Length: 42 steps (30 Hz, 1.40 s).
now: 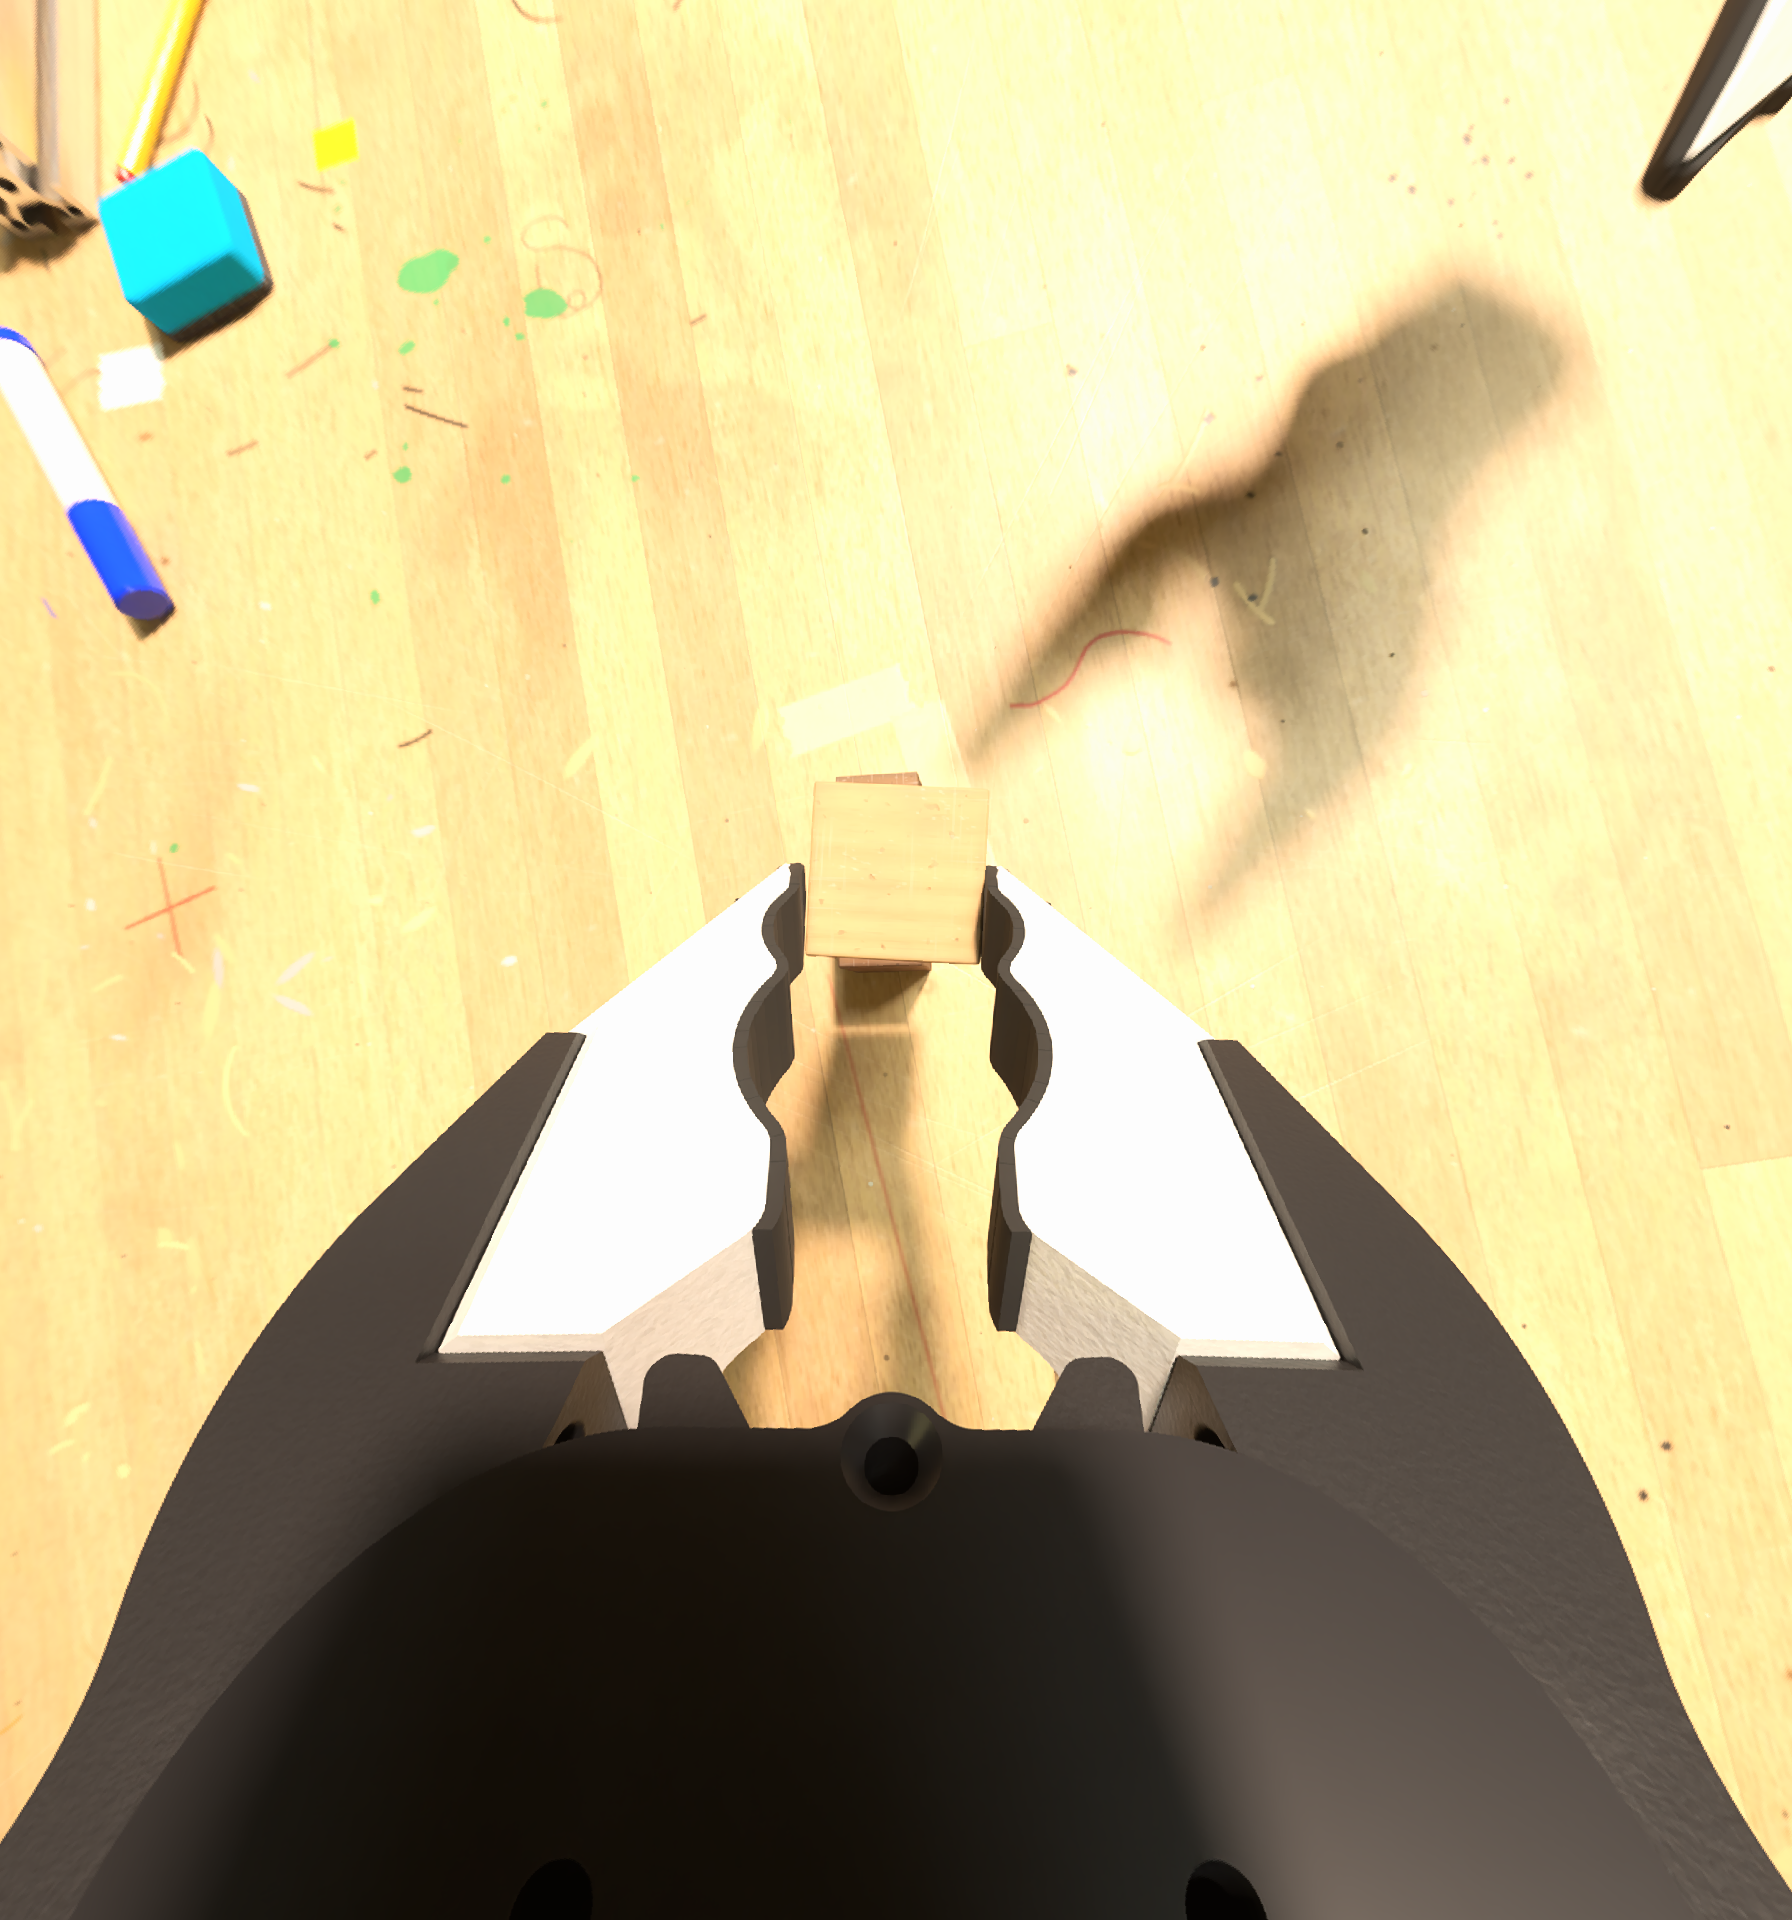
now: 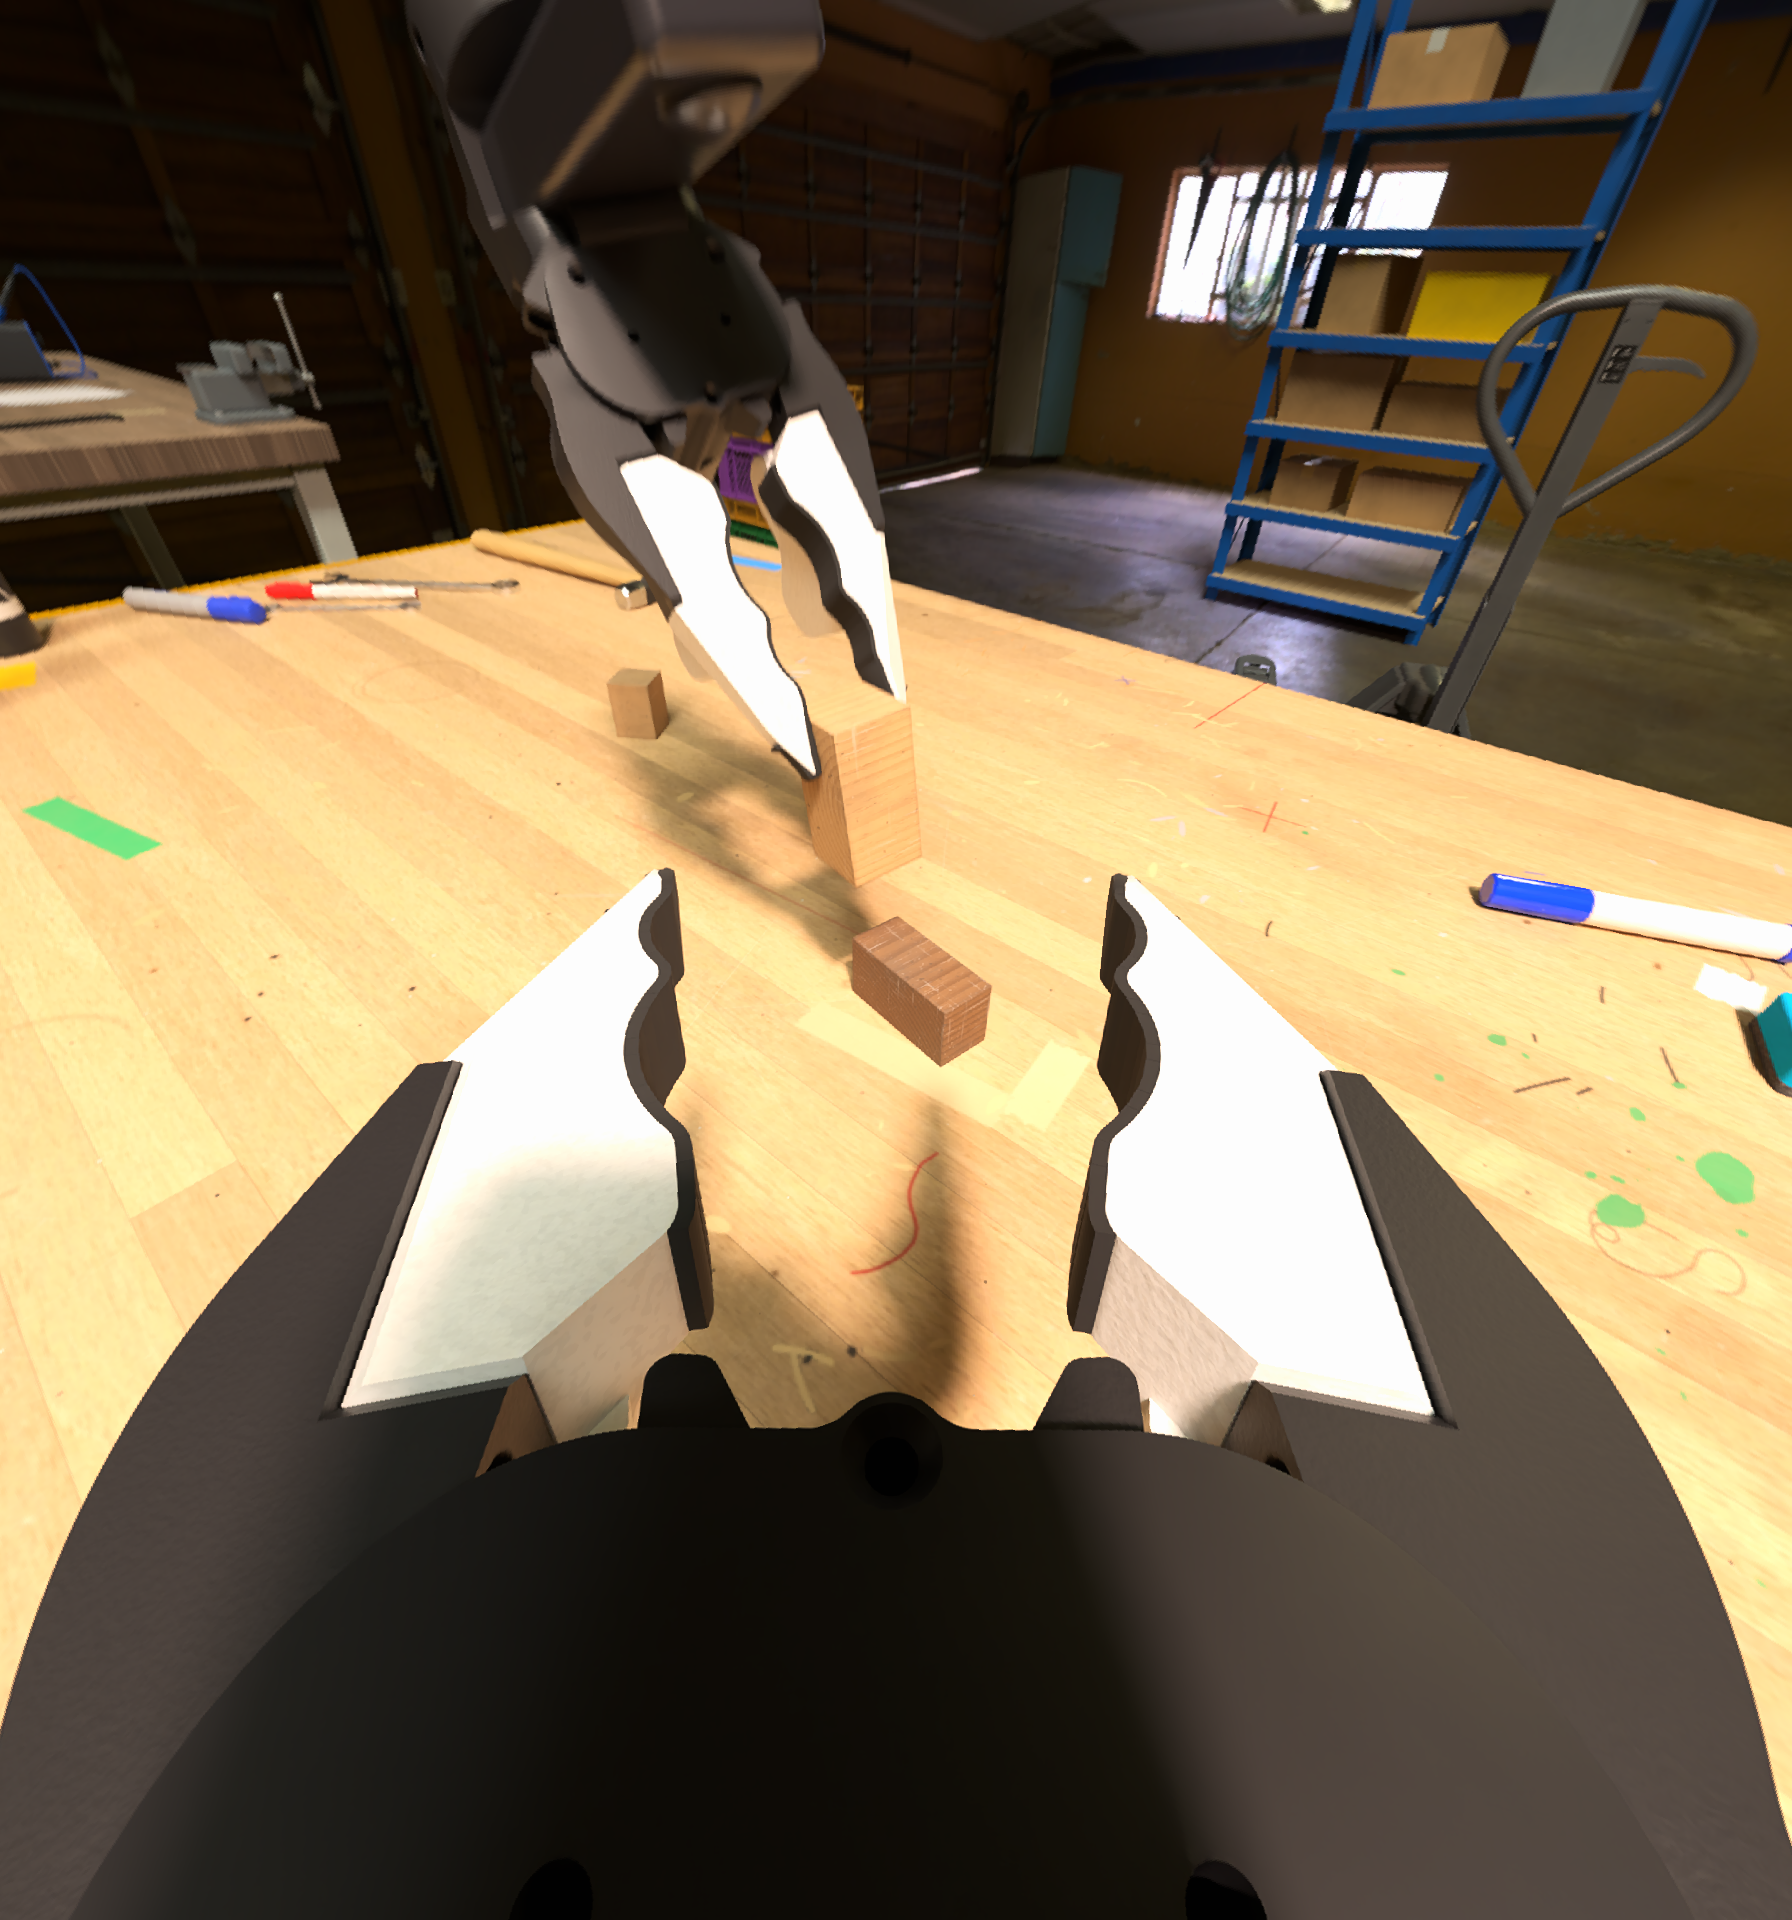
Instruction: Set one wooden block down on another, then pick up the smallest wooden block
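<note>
My left gripper (image 1: pixel 893 883) points almost straight down at the table (image 1: pixel 1287 1039), its fingers (image 1: pixel 783 935) drawn in narrow against the two sides of the tall pale wooden block (image 1: pixel 894 873). From the right wrist view I can see that same block (image 2: pixel 866 795) lifted clear of the table, hanging a little tilted in the left gripper (image 2: pixel 856 727), with its shadow on the boards beneath. Through the left wrist view a thin sliver of the dark brown wooden block (image 1: pixel 879 779) peeks out from under the pale one, so the held block hangs directly above it but not touching. In the right wrist view that dark block (image 2: pixel 921 987) lies flat on the table just ahead of my right gripper (image 2: pixel 892 883), whose fingers (image 2: pixel 658 935) stand wide apart with nothing between them. The smallest wooden block (image 2: pixel 638 702), a little cube, sits on the table farther back, left of the left gripper and well apart from the other two. Off to one side lie a blue-capped marker (image 2: pixel 1645 916) and a cyan cube (image 1: pixel 183 241).
</note>
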Motion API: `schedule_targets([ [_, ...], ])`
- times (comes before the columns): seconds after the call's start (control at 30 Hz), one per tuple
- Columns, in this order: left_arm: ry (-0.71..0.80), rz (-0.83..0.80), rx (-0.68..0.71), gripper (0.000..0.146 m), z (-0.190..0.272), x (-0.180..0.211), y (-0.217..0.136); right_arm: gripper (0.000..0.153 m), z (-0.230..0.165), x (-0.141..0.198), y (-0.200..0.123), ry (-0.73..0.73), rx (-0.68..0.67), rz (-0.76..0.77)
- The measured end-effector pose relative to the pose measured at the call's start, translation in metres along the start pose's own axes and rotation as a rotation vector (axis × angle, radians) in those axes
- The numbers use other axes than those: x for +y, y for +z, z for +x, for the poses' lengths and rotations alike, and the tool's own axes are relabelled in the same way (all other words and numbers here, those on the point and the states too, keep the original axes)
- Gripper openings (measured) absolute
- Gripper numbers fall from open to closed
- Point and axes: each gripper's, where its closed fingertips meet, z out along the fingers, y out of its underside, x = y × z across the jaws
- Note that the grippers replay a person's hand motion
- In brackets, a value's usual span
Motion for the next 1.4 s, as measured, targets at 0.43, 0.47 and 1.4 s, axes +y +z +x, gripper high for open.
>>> schedule_targets([
  [0.43, -0.046, -0.009, 0.034, 0.033, -0.010, 0.009, 0.037, 0.081, 0.006, 0.002, -0.007, 0.015, -0.007, 0.022],
  [0.47, -0.050, -0.009, 0.037, 0.033, -0.010, 0.010, 0.038, 0.081, 0.006, 0.002, -0.006, 0.014, -0.009, 0.021],
  [1.4, -0.102, 0.009, 0.044, 0.033, -0.012, 0.016, 0.050, 0.081, 0.004, 0.012, -0.001, 0.026, -0.026, -0.008],
])
